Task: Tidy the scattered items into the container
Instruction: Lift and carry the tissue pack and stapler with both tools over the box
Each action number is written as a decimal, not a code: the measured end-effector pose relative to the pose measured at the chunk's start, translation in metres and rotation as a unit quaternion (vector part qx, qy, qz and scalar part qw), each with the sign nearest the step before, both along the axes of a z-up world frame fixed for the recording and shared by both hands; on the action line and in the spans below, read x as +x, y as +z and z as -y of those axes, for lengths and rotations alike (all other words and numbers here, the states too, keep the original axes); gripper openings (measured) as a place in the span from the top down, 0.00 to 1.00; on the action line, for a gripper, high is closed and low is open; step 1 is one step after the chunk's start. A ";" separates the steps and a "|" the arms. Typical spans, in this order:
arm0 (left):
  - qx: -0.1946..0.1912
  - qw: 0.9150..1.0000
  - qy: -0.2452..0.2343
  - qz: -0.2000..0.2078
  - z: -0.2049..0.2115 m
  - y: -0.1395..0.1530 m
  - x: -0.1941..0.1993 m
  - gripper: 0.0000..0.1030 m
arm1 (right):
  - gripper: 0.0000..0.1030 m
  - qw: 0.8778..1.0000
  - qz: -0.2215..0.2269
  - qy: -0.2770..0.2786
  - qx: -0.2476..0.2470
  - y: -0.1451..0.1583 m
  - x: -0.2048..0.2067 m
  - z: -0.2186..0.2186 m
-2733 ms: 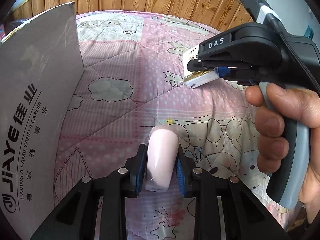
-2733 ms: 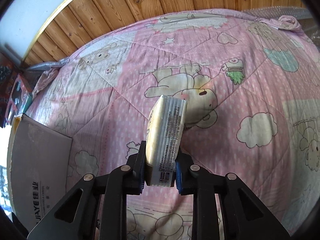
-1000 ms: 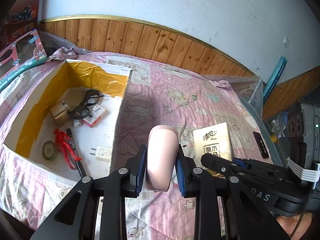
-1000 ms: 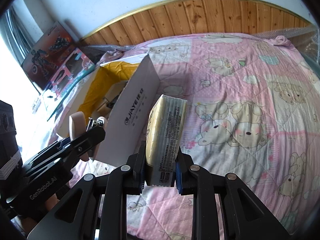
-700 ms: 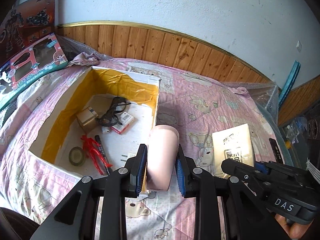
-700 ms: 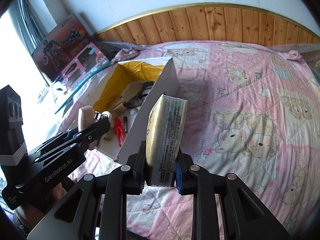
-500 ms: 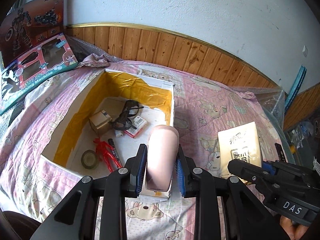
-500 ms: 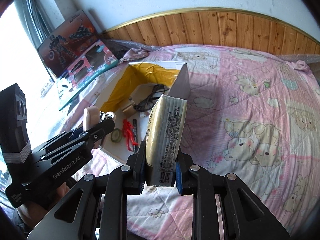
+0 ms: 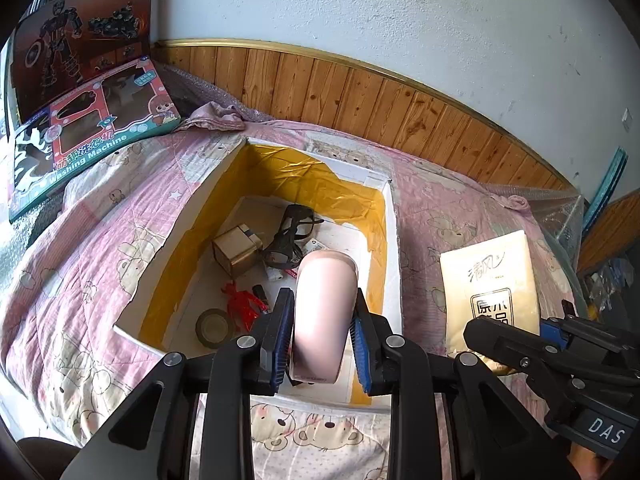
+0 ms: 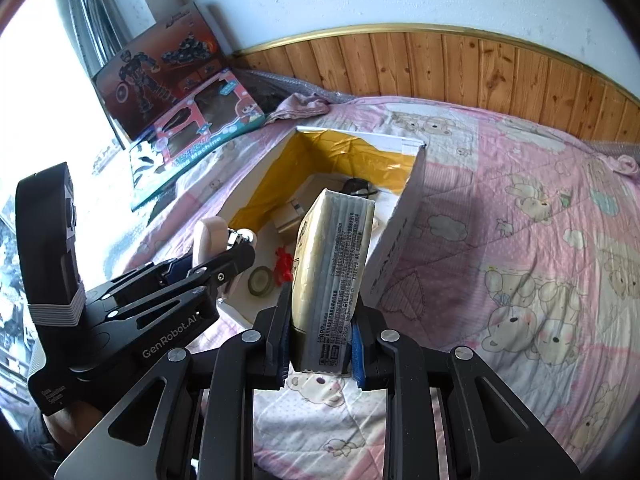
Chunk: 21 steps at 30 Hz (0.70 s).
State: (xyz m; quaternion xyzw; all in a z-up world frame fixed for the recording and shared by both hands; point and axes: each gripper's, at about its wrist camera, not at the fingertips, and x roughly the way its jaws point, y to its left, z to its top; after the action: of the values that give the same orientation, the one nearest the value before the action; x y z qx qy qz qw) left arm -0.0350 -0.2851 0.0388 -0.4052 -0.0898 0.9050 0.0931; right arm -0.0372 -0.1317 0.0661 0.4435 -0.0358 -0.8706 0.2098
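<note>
Box [image 9: 394, 240] open on the pink bed quilt [image 9: 100, 248], yellow-lined, as landmark. Left tongs [image 9: 320, 340] clenched on a pale pink bottle [image 9: 324, 312], held above the box's near end. Right tongs [image 10: 318, 340] grip a tissue pack [image 10: 332, 264] upright, just outside the box's near right corner. Inside the box: glasses [image 9: 290, 236], small carton [image 9: 236, 250], tape roll [image 9: 214, 326], red clip [image 9: 240, 304].

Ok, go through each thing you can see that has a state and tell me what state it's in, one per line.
Left gripper: shut on the pink tube, held above the box.
Right gripper: shut on the tissue pack, held on edge.
Cardboard box: open, lined yellow, partly filled.
Glasses: in the box, folded.
Tape roll: lying flat in the box.
Small carton: in the box, closed.
</note>
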 end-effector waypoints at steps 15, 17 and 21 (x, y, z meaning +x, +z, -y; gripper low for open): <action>0.005 1.000 0.018 0.016 0.030 -0.013 -0.025 0.72 | 0.76 1.000 -0.010 0.016 0.023 0.007 -0.040 0.028; 0.005 1.000 0.019 0.017 0.032 -0.014 -0.027 0.72 | 0.76 0.999 -0.011 0.018 0.025 0.008 -0.046 0.032; 0.006 1.000 0.021 0.020 0.035 -0.016 -0.033 0.72 | 0.76 0.999 -0.013 0.020 0.031 0.009 -0.058 0.036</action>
State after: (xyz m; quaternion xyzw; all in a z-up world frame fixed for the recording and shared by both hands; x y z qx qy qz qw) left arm -0.0681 -0.3198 0.0225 -0.4210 -0.1053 0.8979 0.0742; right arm -0.0949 -0.1675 0.0752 0.4389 0.0023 -0.8728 0.2136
